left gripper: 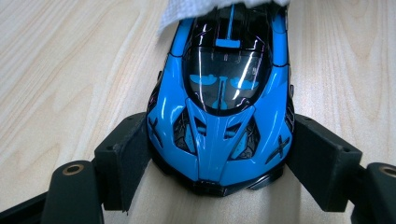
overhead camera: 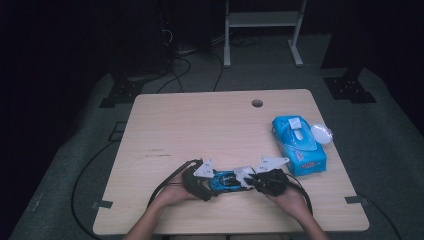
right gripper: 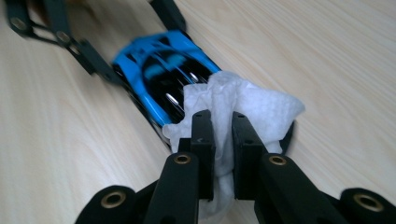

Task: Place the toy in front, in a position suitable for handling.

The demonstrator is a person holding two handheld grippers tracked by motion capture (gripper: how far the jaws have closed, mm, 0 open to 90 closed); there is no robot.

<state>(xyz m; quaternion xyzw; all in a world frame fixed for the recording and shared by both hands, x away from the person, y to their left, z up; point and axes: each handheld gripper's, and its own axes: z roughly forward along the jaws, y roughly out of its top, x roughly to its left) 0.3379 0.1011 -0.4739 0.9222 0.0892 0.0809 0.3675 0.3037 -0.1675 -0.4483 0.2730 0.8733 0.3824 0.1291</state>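
Nearest the table's front edge, the person's two hands bring the grippers together from either side. The left gripper (left gripper: 219, 154) has its jaws spread wide around the nose of a blue toy car (left gripper: 223, 98); the inner faces of both jaws lie against the car's flanks just behind the front end, so the car is clamped between them and rests on the wooden table (left gripper: 60, 70). In the high view the left gripper (overhead camera: 207, 186) sits at the car's left end and the car (overhead camera: 227, 181) lies crosswise between the two hands. The right gripper (right gripper: 223, 140) has its jaws drawn nearly together, pinching a crumpled white tissue (right gripper: 243, 105) whose bulk lies on the rear of the car (right gripper: 161, 70); the tissue touches the car's dark roof. Farther back and to the right stands a blue tissue pack (overhead camera: 299, 144), well apart from the car, with a small white wad (overhead camera: 321, 133) just beside it.
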